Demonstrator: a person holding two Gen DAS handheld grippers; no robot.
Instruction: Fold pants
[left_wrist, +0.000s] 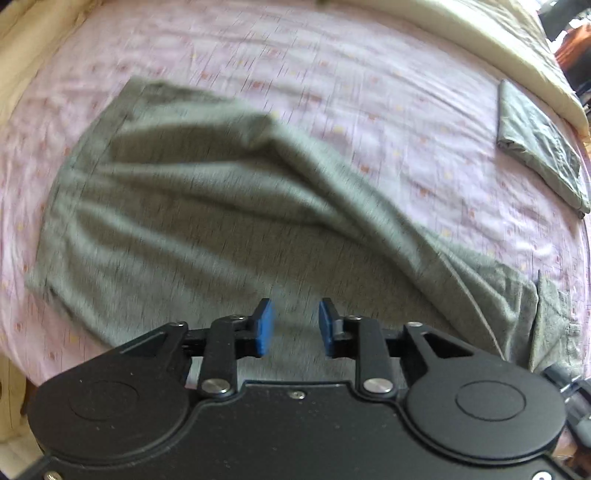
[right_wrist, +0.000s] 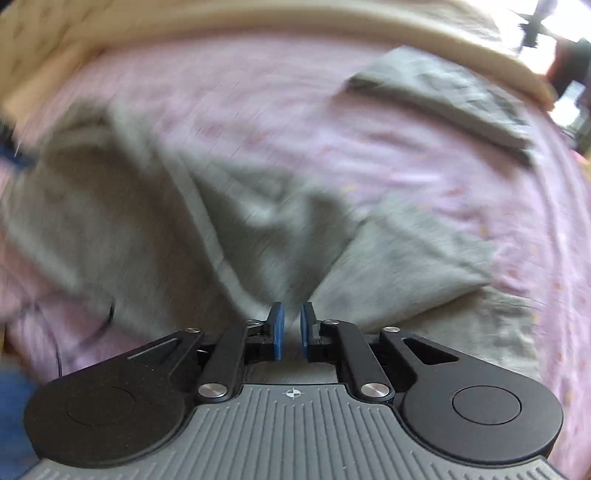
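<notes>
I see both hand-held grippers, left (left_wrist: 296, 326) and right (right_wrist: 291, 328), spread with nothing between, above the rumpled grey cotton pants (left_wrist: 207, 218) on the pink patterned bed sheet (left_wrist: 332, 74).

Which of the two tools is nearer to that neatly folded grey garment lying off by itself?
Likely the right tool: the folded garment lies ahead, slightly right. From the left tool it sits far off right.

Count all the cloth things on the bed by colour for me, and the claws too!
Grey pants being folded: 1
Grey folded garment: 1
Pink sheet: 1
Cream blanket: 1
Claws with blue pads: 2, left claw, right claw
Total: 6
</notes>
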